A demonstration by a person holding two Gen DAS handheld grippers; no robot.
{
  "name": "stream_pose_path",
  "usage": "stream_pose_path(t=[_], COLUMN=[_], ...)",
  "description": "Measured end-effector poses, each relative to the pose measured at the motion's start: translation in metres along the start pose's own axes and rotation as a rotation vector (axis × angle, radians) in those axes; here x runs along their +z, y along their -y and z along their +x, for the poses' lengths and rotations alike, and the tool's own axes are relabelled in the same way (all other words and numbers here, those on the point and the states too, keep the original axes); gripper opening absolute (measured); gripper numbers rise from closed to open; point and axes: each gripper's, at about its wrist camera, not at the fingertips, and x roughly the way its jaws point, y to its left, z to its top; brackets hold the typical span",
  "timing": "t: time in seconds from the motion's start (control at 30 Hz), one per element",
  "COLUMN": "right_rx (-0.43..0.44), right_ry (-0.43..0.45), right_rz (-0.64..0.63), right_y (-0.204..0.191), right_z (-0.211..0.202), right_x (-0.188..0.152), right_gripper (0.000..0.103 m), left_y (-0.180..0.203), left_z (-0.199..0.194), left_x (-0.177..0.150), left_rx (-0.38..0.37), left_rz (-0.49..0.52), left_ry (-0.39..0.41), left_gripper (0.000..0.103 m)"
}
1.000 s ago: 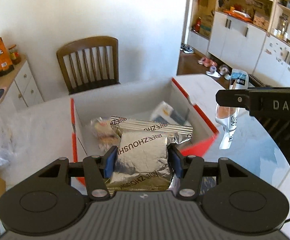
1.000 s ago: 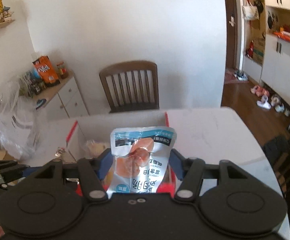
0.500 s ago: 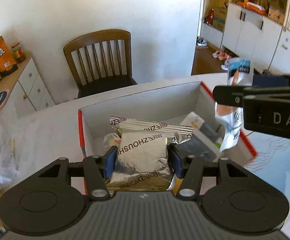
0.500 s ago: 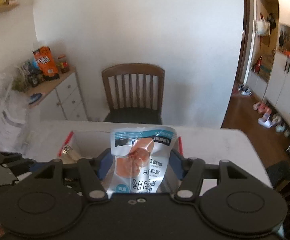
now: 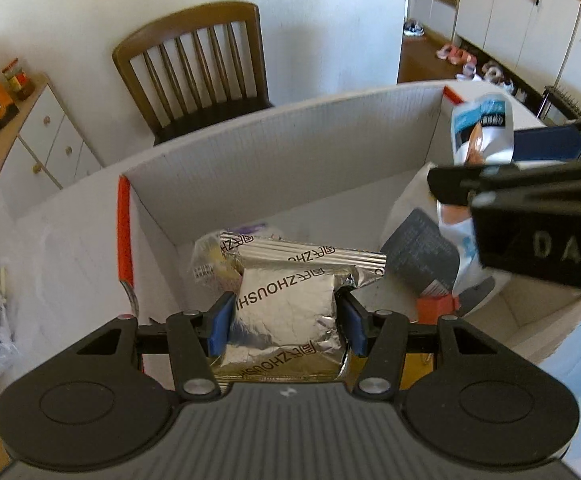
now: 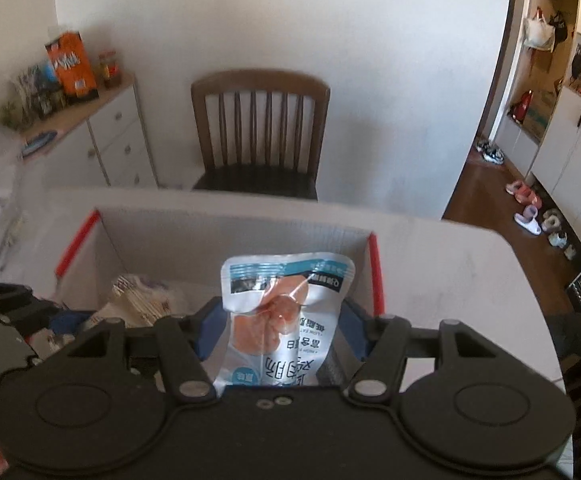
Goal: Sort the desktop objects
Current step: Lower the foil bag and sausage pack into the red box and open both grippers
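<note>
Two tools, left tool [image 5: 285, 322] gripping one foil packet [image 5: 286, 312], right tool [image 6: 286, 330] one pouch [image 6: 284, 320]

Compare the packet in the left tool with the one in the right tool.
The silver foil packet in the left tool is opaque and crinkled; the white-and-blue pouch in the right tool shows orange contents. The foil packet is squat and puffy, the pouch taller and flatter. Both are gripped over the open cardboard box.

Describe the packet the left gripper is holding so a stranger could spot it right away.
Find the open white cardboard box with red edges. Just above its near side, the left gripper pinches a crinkled silver foil packet between blue pads. Unlike the right gripper's blue-and-white pouch, it is all metallic with dark lettering.
</note>
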Motion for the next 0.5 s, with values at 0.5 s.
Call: stream_pose_path(t=[0.5], right_rx=[0.017], right_ry=[-0.135], right_rz=[0.011], right_y=[-0.005], right_z=[0.035], right_x=[-0.028], right_gripper=[0.061], left_y=[0.0], left_z=[0.028], left_x=[-0.005], left_rx=[0.019], left_rz=[-0.012], left_ry=[-0.069], left_gripper=[0.055])
